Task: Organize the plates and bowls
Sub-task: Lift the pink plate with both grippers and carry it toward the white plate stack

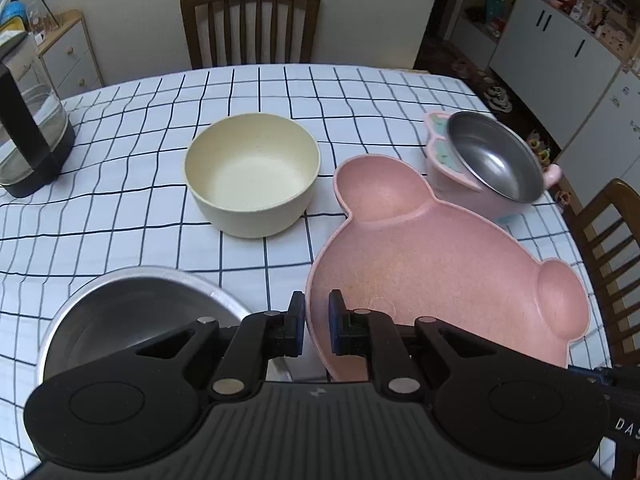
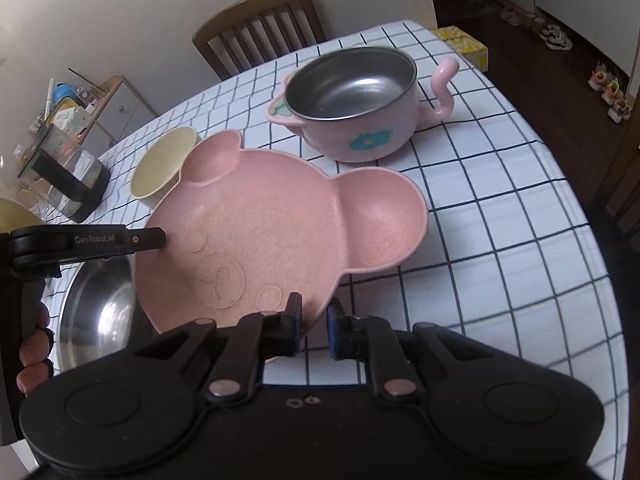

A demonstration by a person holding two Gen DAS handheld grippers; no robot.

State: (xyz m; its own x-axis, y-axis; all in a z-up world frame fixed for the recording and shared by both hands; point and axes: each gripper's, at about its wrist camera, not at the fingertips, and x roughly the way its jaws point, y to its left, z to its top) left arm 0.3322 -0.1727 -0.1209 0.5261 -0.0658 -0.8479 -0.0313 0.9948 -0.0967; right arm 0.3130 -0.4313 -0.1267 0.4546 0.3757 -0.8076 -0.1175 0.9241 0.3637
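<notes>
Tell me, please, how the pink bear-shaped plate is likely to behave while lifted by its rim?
The pink bear-shaped plate looks like stiff moulded plastic, so probably rigid and light. It appears held at opposite rims by the left gripper and right gripper, so it should stay level. Its smooth thin rim might slip.

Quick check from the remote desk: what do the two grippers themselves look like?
Both the left gripper and right gripper are matte black, with hinged arms on silver rivets, round side discs and blue finger pads. The right wrist view shows white "GenRobot.AI" lettering on the left one's side.
</notes>
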